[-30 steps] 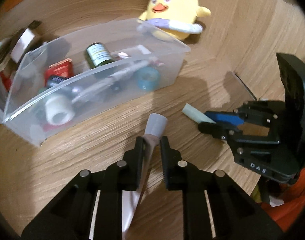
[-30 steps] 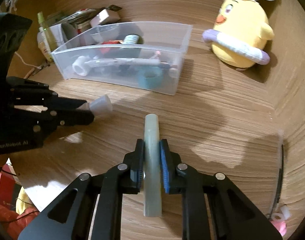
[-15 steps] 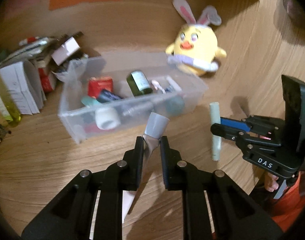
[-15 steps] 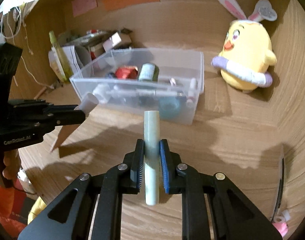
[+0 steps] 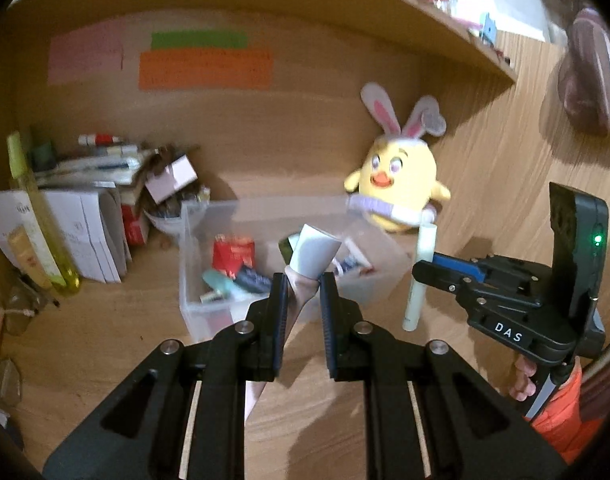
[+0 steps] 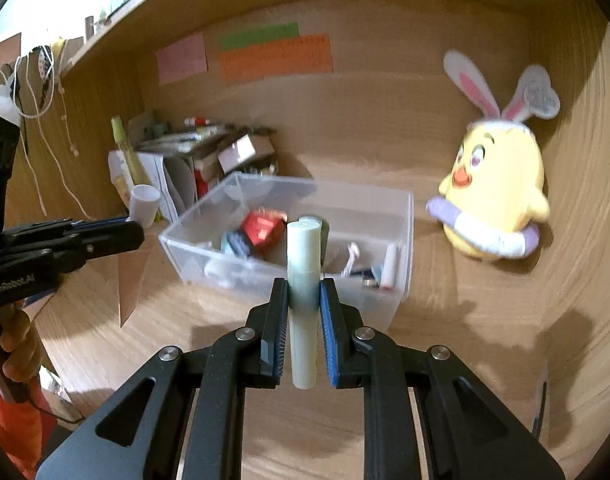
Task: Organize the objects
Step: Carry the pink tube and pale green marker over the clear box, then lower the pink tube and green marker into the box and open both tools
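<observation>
Left wrist view: the left tool (image 5: 301, 300), closed on a soft tube with a white cap (image 5: 315, 254), holds it raised in front of the clear bin (image 5: 209, 216), likely for dropping in.

Right wrist view: the right tool (image 6: 303, 312) clamps a pale green stick (image 6: 303, 256) upright, level and pointing toward the bin standing near the tabletop's (image 6: 445, 340) back edge.

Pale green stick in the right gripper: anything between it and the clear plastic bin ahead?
Nothing visible. The pale green stick, shut in the right gripper, is raised over bare wooden desk in front of the clear plastic bin, whose top is open. The left gripper with its white-capped tube is off to the left.
</observation>
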`<act>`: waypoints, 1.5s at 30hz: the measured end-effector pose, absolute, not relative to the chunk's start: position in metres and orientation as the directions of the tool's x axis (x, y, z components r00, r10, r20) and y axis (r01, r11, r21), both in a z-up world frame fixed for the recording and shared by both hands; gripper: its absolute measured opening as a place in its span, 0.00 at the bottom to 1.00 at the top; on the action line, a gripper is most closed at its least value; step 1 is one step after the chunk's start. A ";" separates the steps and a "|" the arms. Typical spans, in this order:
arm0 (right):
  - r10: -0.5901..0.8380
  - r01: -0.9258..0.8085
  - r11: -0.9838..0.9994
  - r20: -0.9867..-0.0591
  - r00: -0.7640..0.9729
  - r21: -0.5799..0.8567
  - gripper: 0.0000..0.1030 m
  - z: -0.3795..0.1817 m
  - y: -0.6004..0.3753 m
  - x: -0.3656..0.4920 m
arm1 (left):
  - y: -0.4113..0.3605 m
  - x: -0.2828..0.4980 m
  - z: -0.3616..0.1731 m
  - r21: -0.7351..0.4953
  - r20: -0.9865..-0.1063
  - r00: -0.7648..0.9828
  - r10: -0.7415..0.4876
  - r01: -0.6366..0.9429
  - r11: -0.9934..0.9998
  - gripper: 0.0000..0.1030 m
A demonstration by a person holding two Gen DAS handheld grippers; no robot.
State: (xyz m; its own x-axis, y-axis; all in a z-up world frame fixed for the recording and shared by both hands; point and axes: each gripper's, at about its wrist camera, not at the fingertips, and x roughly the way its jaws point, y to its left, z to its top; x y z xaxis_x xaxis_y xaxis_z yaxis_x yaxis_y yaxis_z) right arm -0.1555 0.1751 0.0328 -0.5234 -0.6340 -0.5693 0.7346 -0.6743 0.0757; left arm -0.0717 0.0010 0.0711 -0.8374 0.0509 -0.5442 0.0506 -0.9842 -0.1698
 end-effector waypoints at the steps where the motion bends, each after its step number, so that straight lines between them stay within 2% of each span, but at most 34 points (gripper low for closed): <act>1: -0.636 0.734 -0.675 -0.562 -0.528 0.074 0.14 0.037 0.174 -0.157 | 0.000 -0.072 0.074 -0.168 -0.538 -0.842 0.048 0.052 -0.984 0.15; 15: -0.631 0.708 -0.702 -0.525 -0.572 0.073 0.14 0.056 0.153 -0.199 | -0.023 -0.125 0.089 -0.136 -0.529 -0.848 -0.020 0.108 -0.985 0.15; 24: -0.584 0.682 -0.731 -0.547 -0.599 0.033 0.14 0.046 0.138 -0.222 | -0.029 -0.166 0.080 -0.097 -0.544 -0.837 -0.064 0.138 -0.986 0.15; 34: -0.523 0.679 -0.733 -0.605 -0.600 -0.040 0.14 0.017 0.116 -0.234 | -0.029 -0.207 0.039 -0.094 -0.646 -0.762 -0.041 0.133 -0.987 0.15; 40: -0.545 0.725 -0.688 -0.649 -0.531 -0.016 0.15 0.005 0.102 -0.237 | -0.023 -0.213 0.027 -0.109 -0.684 -0.729 -0.009 0.114 -0.987 0.16; 42: -0.553 0.733 -0.680 -0.660 -0.509 0.003 0.24 0.003 0.099 -0.239 | -0.023 -0.210 0.028 -0.121 -0.682 -0.731 0.007 0.103 -0.987 0.20; 43: -0.558 0.735 -0.678 -0.659 -0.505 0.012 0.34 0.003 0.099 -0.240 | -0.022 -0.208 0.029 -0.123 -0.679 -0.734 0.010 0.100 -0.987 0.23; 44: -0.563 0.734 -0.679 -0.654 -0.506 0.017 0.39 0.003 0.100 -0.239 | -0.022 -0.206 0.030 -0.124 -0.674 -0.739 0.010 0.099 -0.987 0.24; 45: -0.565 0.733 -0.680 -0.648 -0.511 0.015 0.39 0.004 0.101 -0.238 | -0.023 -0.204 0.031 -0.125 -0.670 -0.742 0.011 0.098 -0.987 0.25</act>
State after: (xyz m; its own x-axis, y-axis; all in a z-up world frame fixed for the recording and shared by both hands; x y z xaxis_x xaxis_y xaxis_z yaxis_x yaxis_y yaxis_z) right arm -0.2384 0.1006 0.0038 -0.5108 -0.5649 -0.6481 0.7331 -0.6800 0.0150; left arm -0.2039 -0.0226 0.0313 -0.7420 0.0114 -0.6703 0.0982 -0.9872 -0.1255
